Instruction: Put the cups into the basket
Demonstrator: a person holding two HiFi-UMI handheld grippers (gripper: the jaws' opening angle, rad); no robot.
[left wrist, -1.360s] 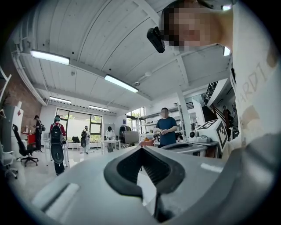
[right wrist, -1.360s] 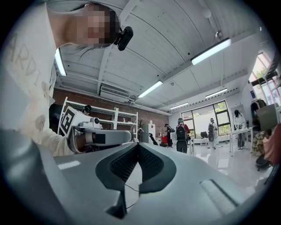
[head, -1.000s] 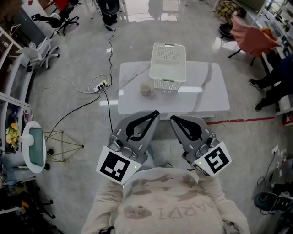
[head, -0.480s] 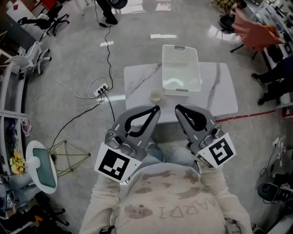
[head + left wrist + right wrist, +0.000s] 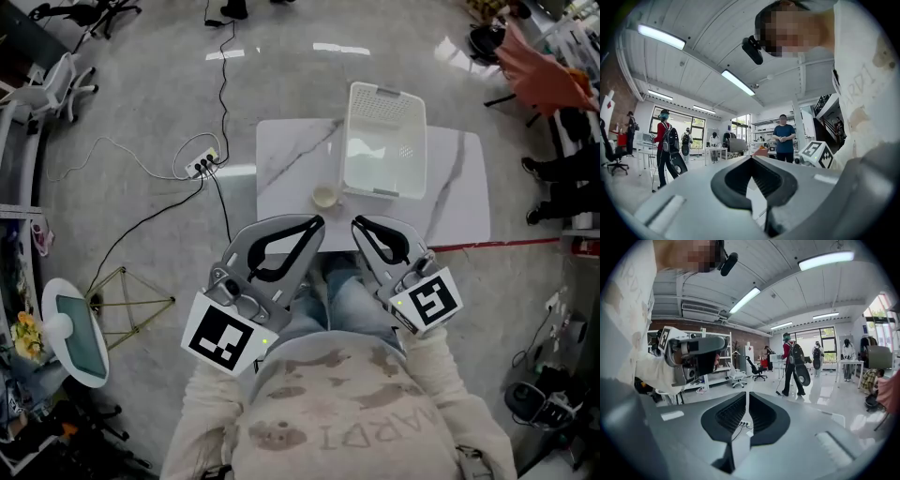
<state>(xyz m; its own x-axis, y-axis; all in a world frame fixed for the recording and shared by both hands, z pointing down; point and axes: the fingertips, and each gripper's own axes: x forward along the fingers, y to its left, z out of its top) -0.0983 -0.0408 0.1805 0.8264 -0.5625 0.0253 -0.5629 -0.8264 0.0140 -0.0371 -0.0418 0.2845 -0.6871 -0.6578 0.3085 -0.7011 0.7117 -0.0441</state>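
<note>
head view looks steeply down; gripper views level, roomward.

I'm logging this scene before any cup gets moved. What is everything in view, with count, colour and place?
table: one, white marbled, ahead of the person
basket: one, white, on the table's middle, nothing seen inside
cup: one, cream, on the table just left of the basket's near corner
power strip: one, white, on the floor left of the table, with black cables
tape line: one, red, on the floor right of the table
wire stand: one, yellowish, on the floor far left
bystanders: several, standing across the room
left gripper: one, grey, jaws together, empty, short of the table
right gripper: one, grey, jaws together, empty, beside it
</note>
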